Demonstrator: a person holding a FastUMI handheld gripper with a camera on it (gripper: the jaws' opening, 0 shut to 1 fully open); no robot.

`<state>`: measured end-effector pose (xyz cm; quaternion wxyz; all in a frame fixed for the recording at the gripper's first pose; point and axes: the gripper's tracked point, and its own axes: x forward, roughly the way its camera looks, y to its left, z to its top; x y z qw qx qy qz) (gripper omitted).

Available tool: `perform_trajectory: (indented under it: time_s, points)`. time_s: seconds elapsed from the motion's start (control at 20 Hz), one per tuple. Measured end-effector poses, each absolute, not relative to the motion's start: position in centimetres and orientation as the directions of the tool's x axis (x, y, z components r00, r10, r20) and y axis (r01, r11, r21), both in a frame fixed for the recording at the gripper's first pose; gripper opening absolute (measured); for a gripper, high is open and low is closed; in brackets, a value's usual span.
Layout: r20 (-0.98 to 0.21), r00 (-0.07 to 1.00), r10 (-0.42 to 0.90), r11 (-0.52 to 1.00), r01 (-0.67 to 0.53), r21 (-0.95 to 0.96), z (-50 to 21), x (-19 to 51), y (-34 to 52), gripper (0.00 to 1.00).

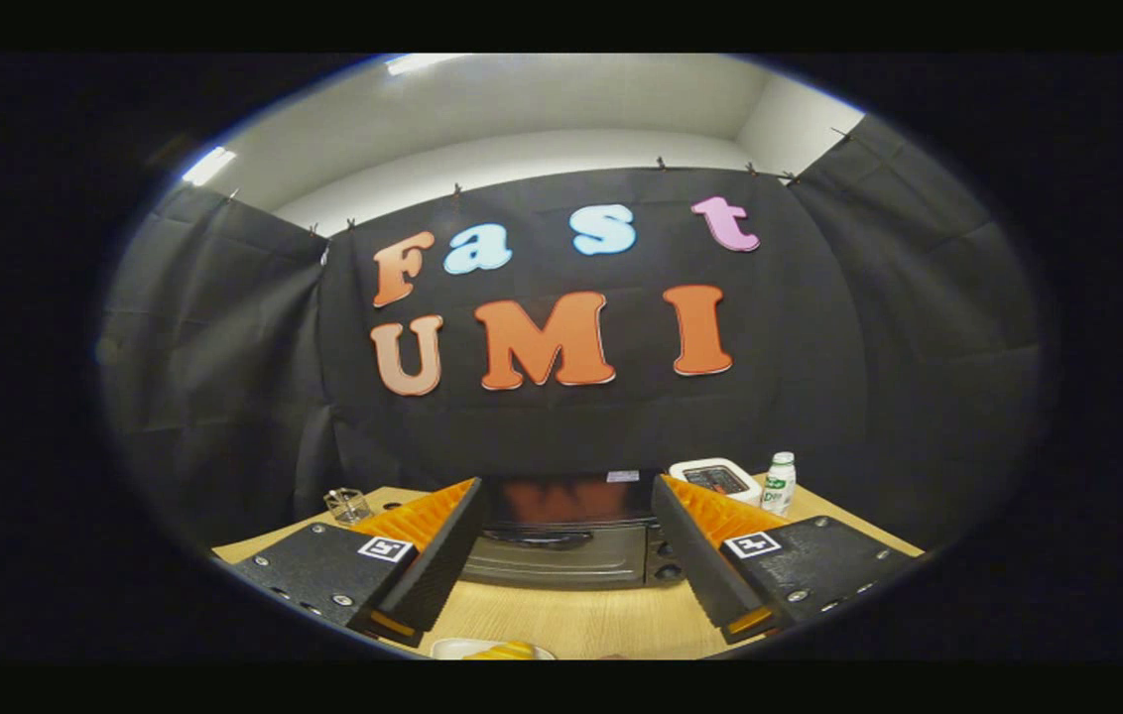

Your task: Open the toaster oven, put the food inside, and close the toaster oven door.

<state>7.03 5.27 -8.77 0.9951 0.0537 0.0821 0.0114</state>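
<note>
Straight ahead at twelve o'clock from the tool (566, 555), the toaster oven (566, 540) is seen standing on the wooden surface (571, 620), its door shut, a dark handle across the front and knobs at its right side. The tool is held wide open with nothing gripped; its two fingers are spread apart so that the oven is framed in the gap between them, well beyond the tips. Nothing is seen on the stretch of surface between the fingers and the oven door.

At six o'clock, close under the tool and nearer than the fingertips, the rim of a white plate (447, 650) is seen with yellow food (505, 651) lying on it, only partly visible.

At about ten o'clock, beyond the left finger, a small clear glass (347, 505) is set on the surface. At about one o'clock, beyond the right finger, a white scale-like device (715, 478) is placed beside the oven, and a small white bottle (778, 483) with a green label stands upright just to its right.
</note>
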Motion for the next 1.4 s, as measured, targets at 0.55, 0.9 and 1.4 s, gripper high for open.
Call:
perform_trajectory:
  time_s: [0.55, 0.9, 1.4]
  points:
    - [-0.382, 0.924, 0.033, 0.998, -0.009, 0.066, -20.8, 15.5, 9.5, 0.98]
    - [-0.373, 0.927, 0.033, 0.999, -0.025, 0.027, -22.3, 17.2, 11.0, 0.98]
    - [-0.335, 0.932, 0.138, 0.990, -0.132, 0.041, -22.7, 11.2, 12.2, 0.86]
